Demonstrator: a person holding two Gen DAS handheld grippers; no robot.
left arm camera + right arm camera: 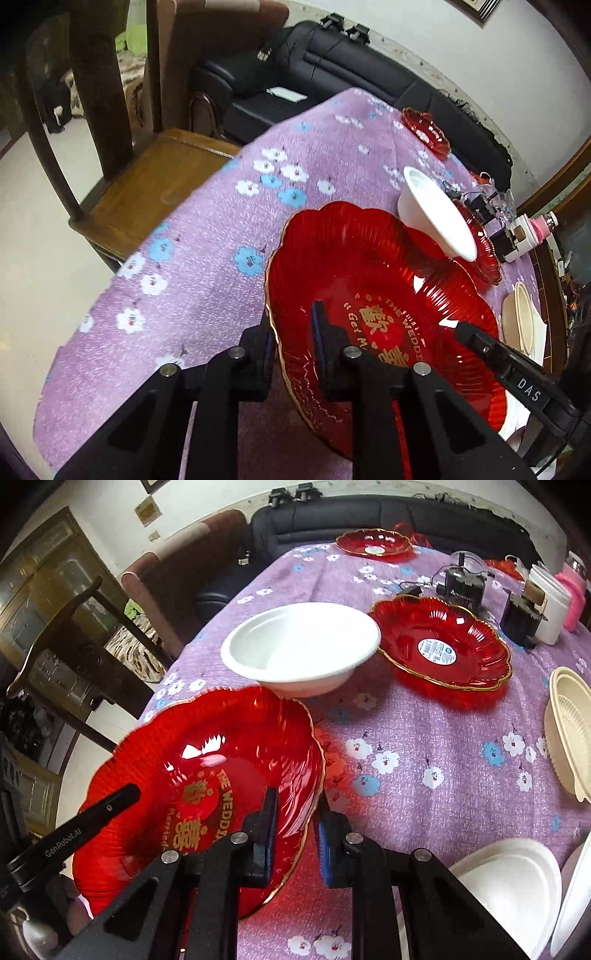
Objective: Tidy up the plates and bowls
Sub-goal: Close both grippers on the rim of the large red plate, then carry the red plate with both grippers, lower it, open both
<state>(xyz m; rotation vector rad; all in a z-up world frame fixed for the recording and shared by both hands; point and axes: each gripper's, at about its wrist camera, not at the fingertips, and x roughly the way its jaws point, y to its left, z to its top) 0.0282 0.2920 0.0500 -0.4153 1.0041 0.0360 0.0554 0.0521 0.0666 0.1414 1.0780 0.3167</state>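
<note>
Both grippers straddle opposite rims of the large red translucent scalloped plate with gold lettering (207, 775): the left gripper (293, 343) has one finger outside the gilt edge and one inside, and the right gripper (295, 834) stands likewise at the far side. Whether the pads actually press the rim cannot be told; a gap shows at each. The plate sits tilted over the purple flowered tablecloth (424, 738), just beside a white shallow foam-like bowl (301, 646) and near a second red scalloped plate with a label (441, 646). Judged stiff, glossy and slippery, probably brittle plastic or glass; the thin rim is the only purchase, so grip at both edges evenly.
</note>
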